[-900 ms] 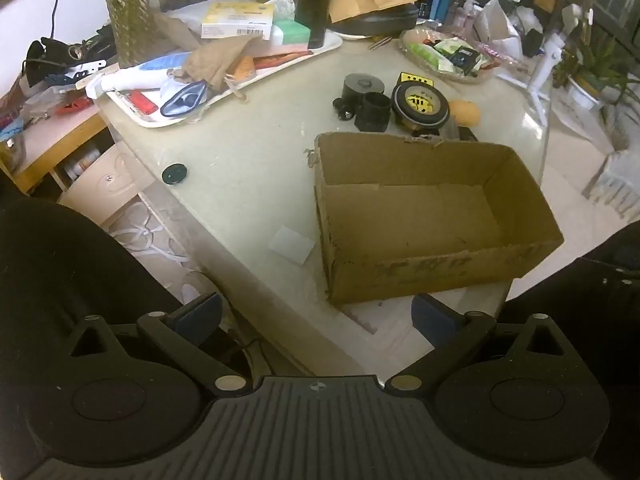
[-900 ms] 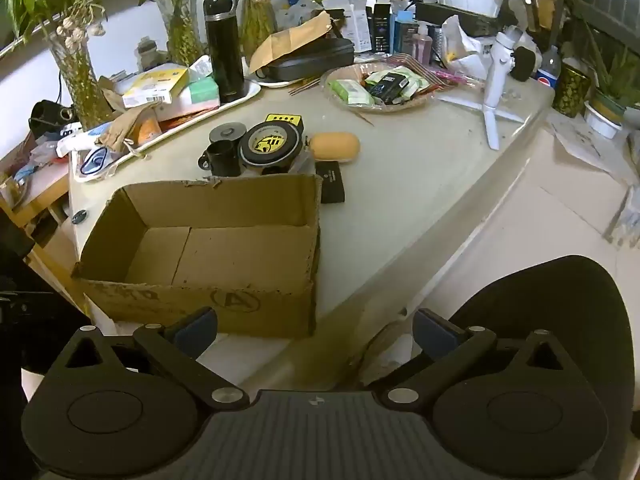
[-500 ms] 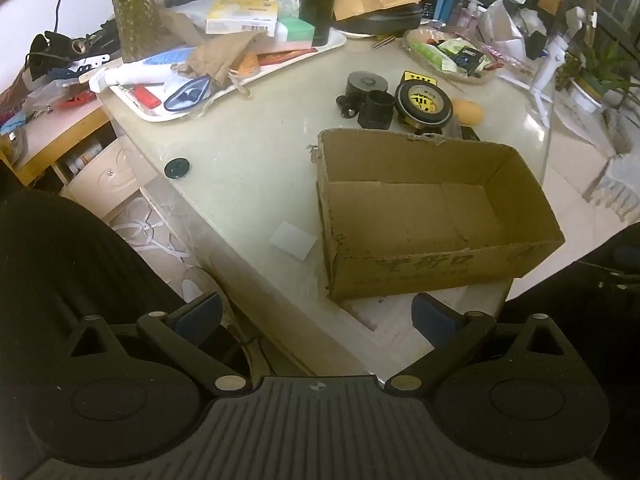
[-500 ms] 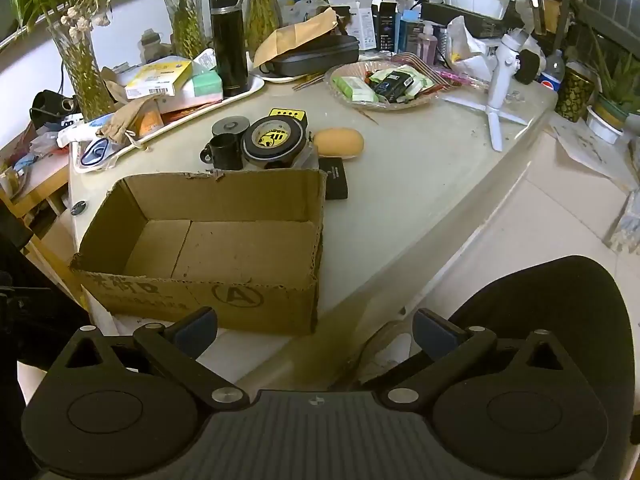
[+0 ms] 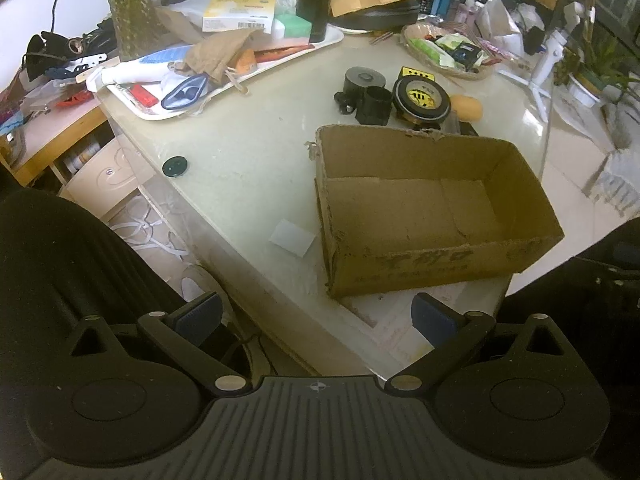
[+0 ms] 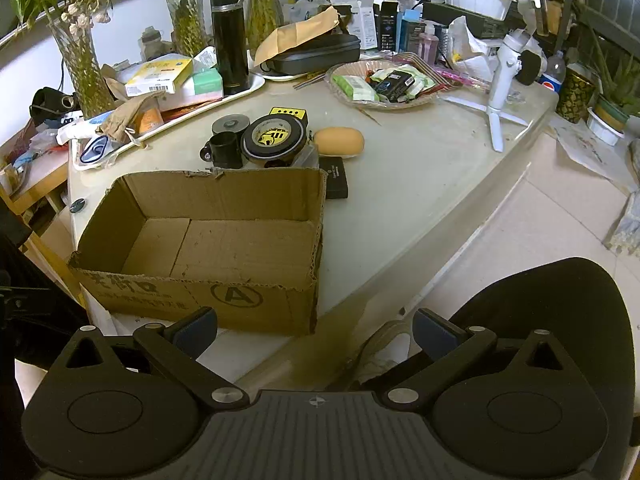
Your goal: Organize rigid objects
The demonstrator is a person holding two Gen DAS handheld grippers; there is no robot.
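Both the left gripper (image 5: 316,320) and right gripper (image 6: 314,330) hang with fingers apart, holding nothing. Just ahead sits the empty cardboard box (image 6: 224,240). Beyond it cluster a black cup (image 6: 226,150), tape measure (image 6: 274,140) and, probably, a sponge (image 6: 340,142). Gathering hasn't begun; next comes reaching over the box.

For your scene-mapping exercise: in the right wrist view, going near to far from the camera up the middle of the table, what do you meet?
Cardboard box → round yellow-and-black tape measure → black thermos.
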